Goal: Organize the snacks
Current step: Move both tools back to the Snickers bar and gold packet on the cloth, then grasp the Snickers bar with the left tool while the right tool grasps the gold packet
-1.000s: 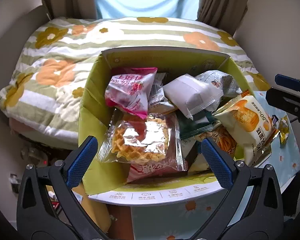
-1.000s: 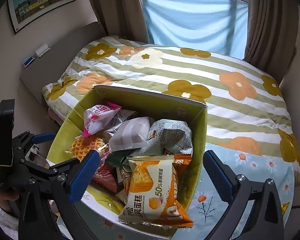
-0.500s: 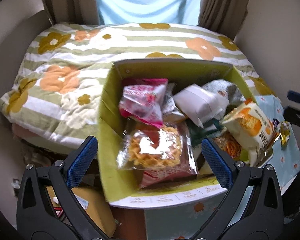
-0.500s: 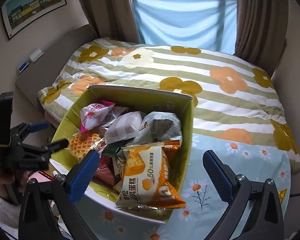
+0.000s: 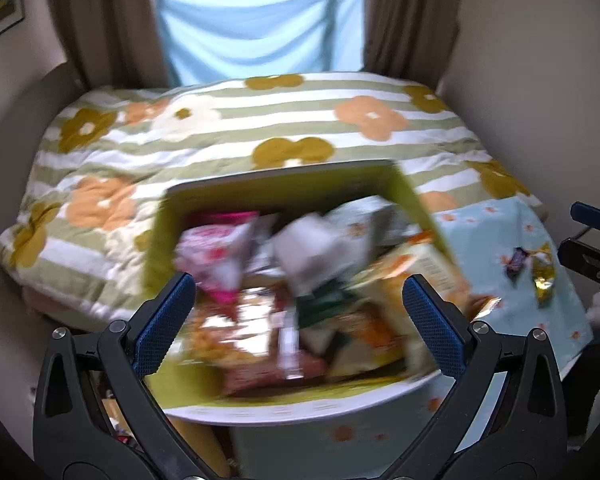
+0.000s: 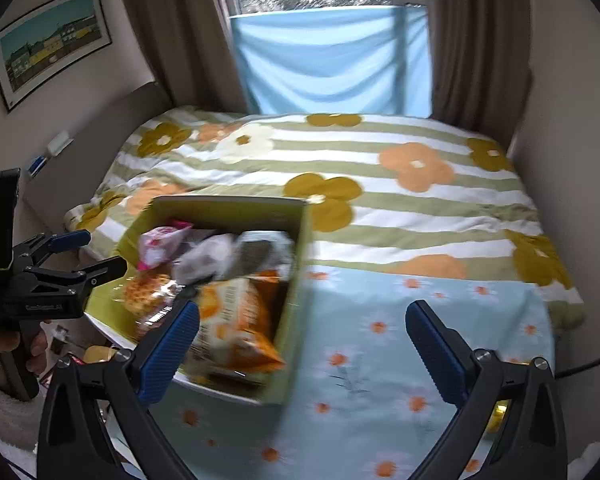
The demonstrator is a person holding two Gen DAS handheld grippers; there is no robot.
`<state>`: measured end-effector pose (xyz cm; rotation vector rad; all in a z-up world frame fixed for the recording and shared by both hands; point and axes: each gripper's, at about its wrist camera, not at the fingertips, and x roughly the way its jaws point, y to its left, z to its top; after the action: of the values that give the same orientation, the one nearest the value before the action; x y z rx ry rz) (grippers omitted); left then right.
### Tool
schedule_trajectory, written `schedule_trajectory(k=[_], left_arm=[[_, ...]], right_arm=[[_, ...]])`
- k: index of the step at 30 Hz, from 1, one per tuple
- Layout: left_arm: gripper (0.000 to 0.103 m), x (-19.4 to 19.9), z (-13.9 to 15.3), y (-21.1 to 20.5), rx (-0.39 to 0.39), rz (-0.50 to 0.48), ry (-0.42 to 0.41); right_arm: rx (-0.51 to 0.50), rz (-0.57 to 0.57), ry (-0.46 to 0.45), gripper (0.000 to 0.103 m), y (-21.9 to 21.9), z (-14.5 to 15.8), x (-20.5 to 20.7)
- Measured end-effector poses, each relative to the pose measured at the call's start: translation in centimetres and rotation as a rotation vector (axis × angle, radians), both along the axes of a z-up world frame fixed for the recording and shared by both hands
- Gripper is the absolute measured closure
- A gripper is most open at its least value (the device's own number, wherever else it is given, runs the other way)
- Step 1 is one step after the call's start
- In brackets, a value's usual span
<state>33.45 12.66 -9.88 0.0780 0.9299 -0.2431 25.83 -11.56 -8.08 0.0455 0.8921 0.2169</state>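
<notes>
One box (image 6: 300,280), two loose sweets (image 5: 532,268)

One green box on the tabletop (image 6: 440,340) holds several snack packets (image 6: 232,320), too blurred for a firm count; two wrapped sweets lie beside it.

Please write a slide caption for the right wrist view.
Open right gripper over daisy tablecloth, beside green snack box; left gripper open.

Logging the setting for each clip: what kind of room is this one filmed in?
Most likely a bedroom in a home. A bed with a flower-patterned striped quilt fills the room, brown curtains frame the window, and a framed picture hangs on the wall. The green snack box sits on a daisy-print tablecloth.
</notes>
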Motion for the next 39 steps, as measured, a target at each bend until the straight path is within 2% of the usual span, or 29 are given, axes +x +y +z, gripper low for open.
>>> schedule_trajectory(k=[4,10,14,20,24,30,32,34,36,39], left_arm=[[0.0,-0.5,0.4,-5.6,-0.027,-0.06,-0.001],[0.0,-1.1,0.1,-16.2,-0.04,-0.176,0.002],[0.0,-1.5,-1.2,-22.7,-0.036,-0.238,0.021],[0.0,-2.5,-4.5,-31.1,-0.021,-0.343,0.069],[0.0,-2.6,-7.8,-35.6,0.018,-0.437,0.112],[0.002,-1.5,-12.9,-39.3,0.062,-0.549,0.164],[0.006,-1.0,-14.7,-40.4,0.083,-0.601,0.175],[0.017,-0.6,-16.2,-41.4,0.111,-0.643,0.186],[0.023,-0.1,-17.5,-42.1,0.128,-0.678,0.199],[0.025,0.5,-19.0,-42.9,0.126,-0.71,0.214]], right_arm=[[-0.03,-0.068,-0.02,0.0,-5.1,0.8,-1.8],[-0.05,-0.178,-0.018,0.0,-13.4,0.7,-4.6],[-0.074,-0.234,0.005,0.0,-18.2,-0.7,-6.2],[-0.032,-0.273,0.075,0.0,-23.8,-4.1,-7.6],[-0.005,-0.294,0.115,0.0,-25.7,-6.7,-7.9],[0.018,-0.32,0.164,0.0,-26.8,-11.4,-7.2],[0.027,-0.333,0.175,0.0,-27.1,-12.8,-6.9],[0.03,-0.347,0.178,0.0,-27.2,-13.9,-6.8],[0.029,-0.352,0.183,0.0,-27.2,-14.8,-6.6],[0.015,-0.355,0.196,0.0,-27.1,-16.2,-6.2]])
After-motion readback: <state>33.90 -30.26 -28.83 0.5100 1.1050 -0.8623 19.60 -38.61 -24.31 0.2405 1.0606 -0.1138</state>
